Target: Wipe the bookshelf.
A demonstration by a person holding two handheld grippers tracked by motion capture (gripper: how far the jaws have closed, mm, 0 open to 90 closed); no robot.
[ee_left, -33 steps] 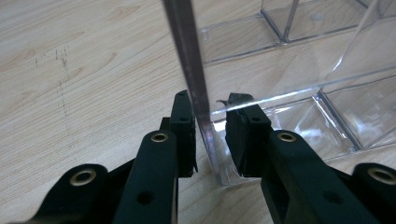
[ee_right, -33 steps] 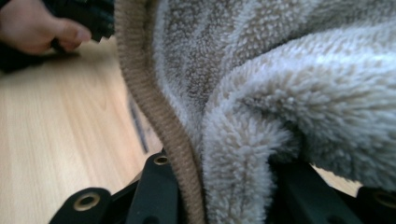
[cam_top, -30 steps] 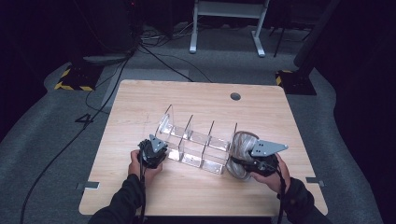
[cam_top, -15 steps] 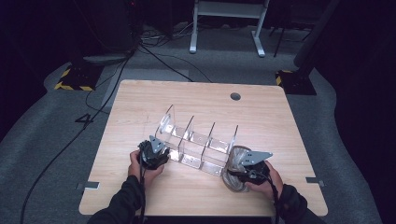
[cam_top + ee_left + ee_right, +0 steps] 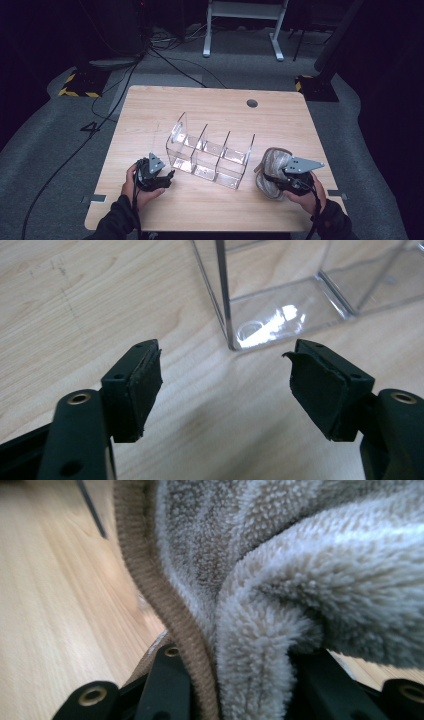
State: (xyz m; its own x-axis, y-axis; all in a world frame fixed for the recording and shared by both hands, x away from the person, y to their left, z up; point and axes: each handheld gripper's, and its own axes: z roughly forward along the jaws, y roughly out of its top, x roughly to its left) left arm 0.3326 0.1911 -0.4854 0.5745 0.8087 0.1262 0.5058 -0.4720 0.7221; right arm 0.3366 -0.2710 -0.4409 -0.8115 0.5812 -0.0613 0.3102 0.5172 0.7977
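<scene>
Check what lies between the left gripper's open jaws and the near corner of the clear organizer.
Only bare wooden table, shown in the left gripper view: the left gripper, its jaws just opened, holds nothing, and the clear organizer stands just beyond.

This looks like a lab or recording studio, not a home. A bare wooden table stands on grey carpet in a dark room. Black cables trail across the floor at 11 o'clock, yellow-and-black hazard tape marks a corner (at 10 o'clock), and a white metal stand sits at 12 o'clock.
</scene>
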